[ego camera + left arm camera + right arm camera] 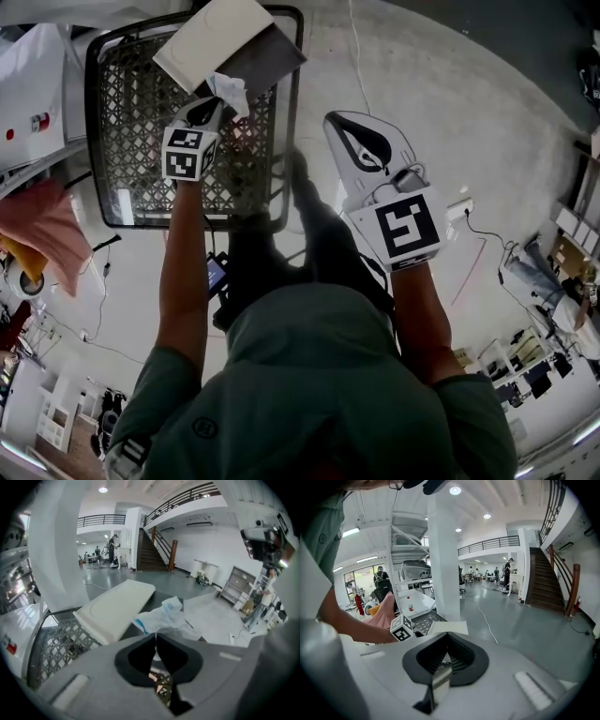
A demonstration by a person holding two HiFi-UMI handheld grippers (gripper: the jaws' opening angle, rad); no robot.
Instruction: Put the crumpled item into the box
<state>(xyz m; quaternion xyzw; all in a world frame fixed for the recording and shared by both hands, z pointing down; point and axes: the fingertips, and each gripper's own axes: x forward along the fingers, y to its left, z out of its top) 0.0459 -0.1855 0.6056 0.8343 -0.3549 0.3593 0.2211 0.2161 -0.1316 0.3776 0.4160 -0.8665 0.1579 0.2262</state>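
Head view, crumpled item (pixel 231 91) partly hidden by left gripper (pixel 217 101)

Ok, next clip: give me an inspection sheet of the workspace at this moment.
Surface: black mesh table, with the box at its far edge.
Job's things: box open, its white lid swung back; crumpled item, white, held at the box's opening, not released.
Clutter: pink cloth left of the table.
Grippers: left gripper shut on the crumpled item; right gripper shut, empty, over the floor.
Cables: white cable across the floor; another by a power strip.
Surroundings: grey floor of an open hall; people far off.
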